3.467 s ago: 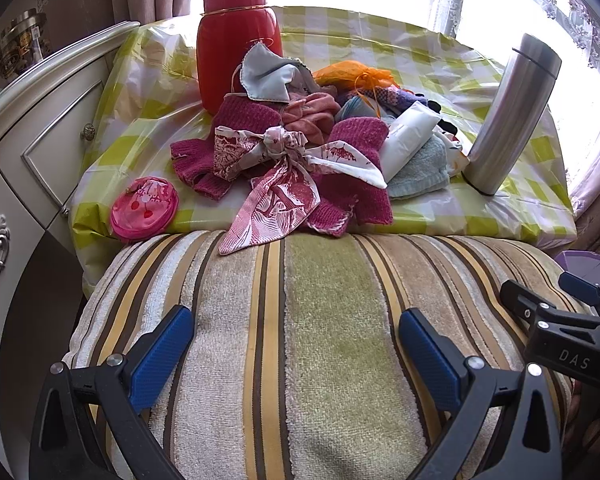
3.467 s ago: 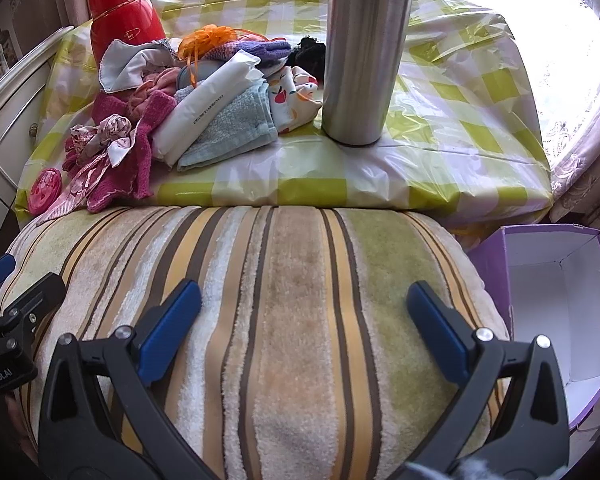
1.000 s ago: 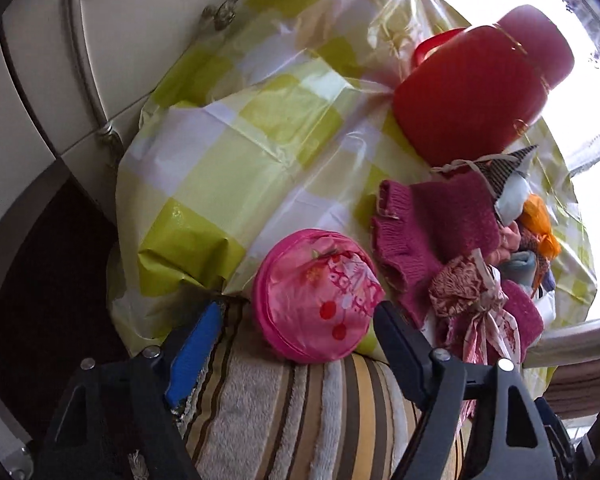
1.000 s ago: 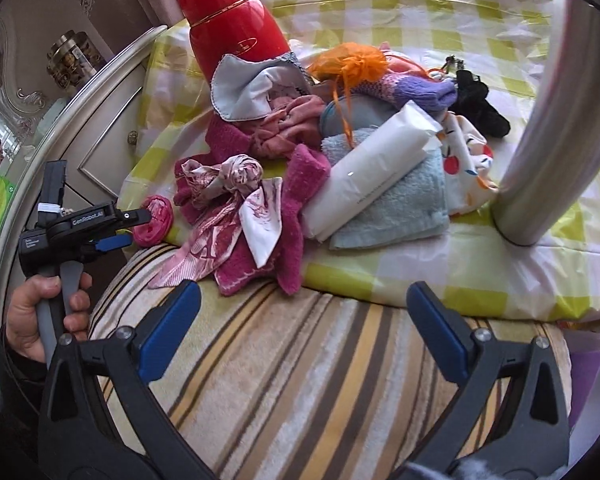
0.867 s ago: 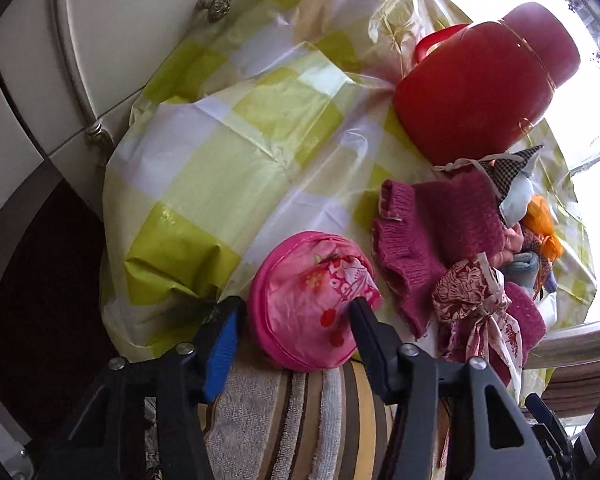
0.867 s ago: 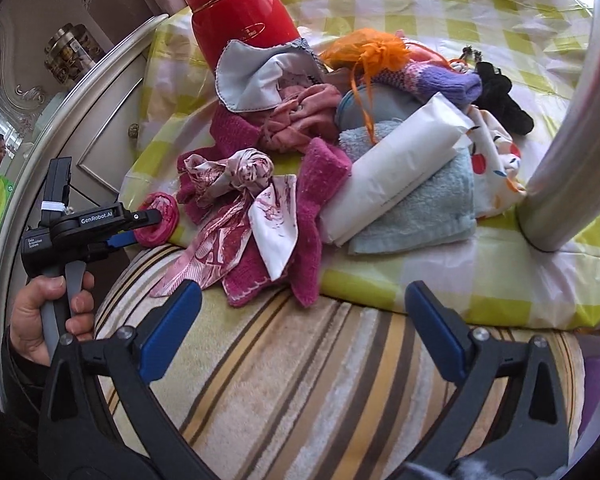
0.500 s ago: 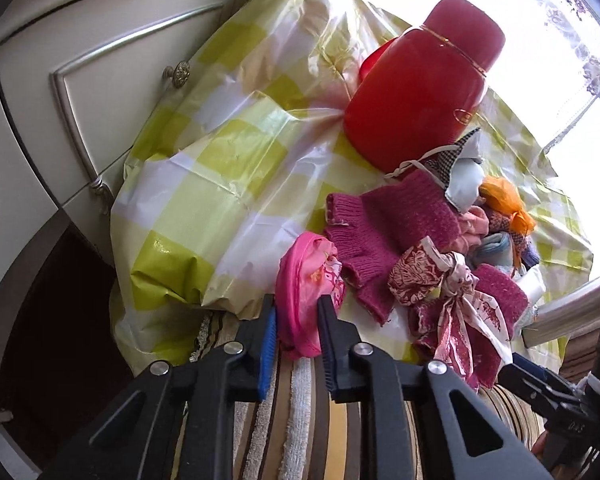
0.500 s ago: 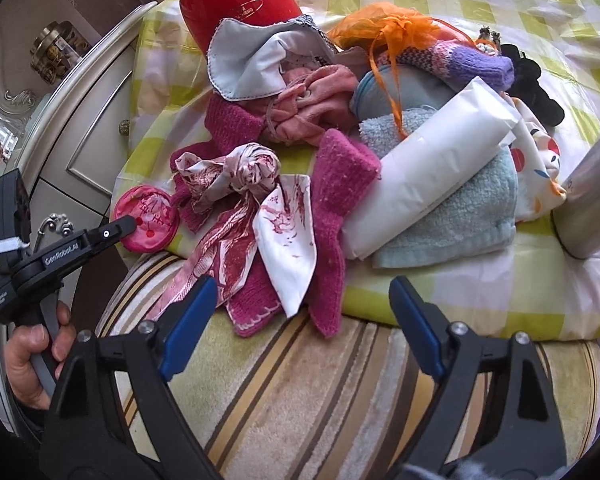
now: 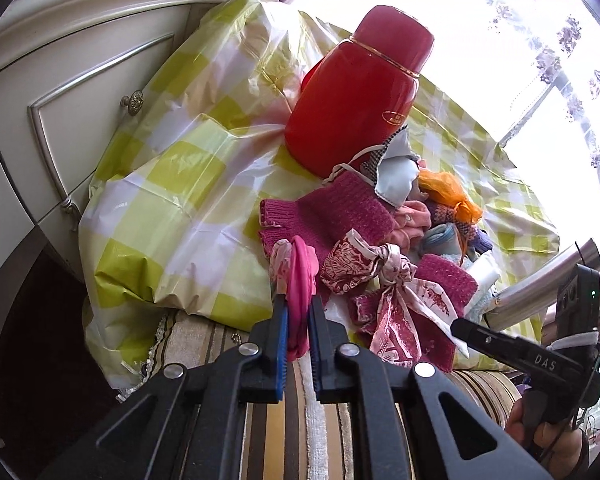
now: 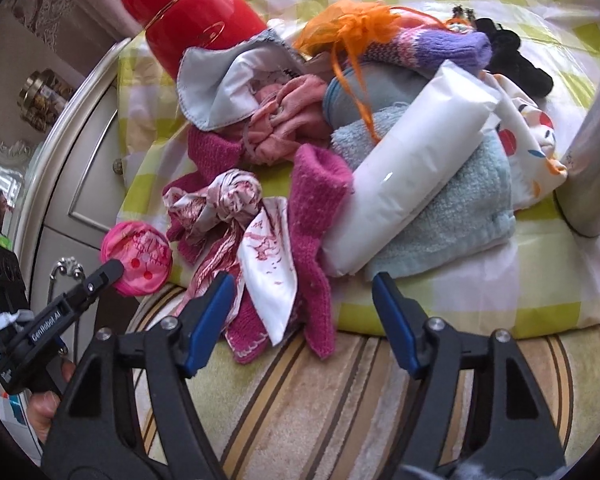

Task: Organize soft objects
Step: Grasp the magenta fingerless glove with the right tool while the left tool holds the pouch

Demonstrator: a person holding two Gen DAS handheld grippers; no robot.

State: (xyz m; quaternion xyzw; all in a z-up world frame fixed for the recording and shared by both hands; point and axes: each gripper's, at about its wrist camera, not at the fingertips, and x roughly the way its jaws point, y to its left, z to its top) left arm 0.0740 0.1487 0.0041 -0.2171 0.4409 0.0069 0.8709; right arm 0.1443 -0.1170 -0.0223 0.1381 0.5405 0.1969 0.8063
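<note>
Left gripper (image 9: 298, 332) clamped a pink round pouch (image 9: 299, 280) edge-on.
Right gripper (image 10: 302, 316), its jaws narrowing but still apart, hovered empty over the magenta knit (image 10: 316, 216) and patterned scarf (image 10: 236, 216).

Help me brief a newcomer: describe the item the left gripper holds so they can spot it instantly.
Start at the red flask on the checked tablecloth, then come down to the cloth's near edge. There the left gripper pinches a round pink pouch, glossy, unlike the magenta knit beside it.
</note>
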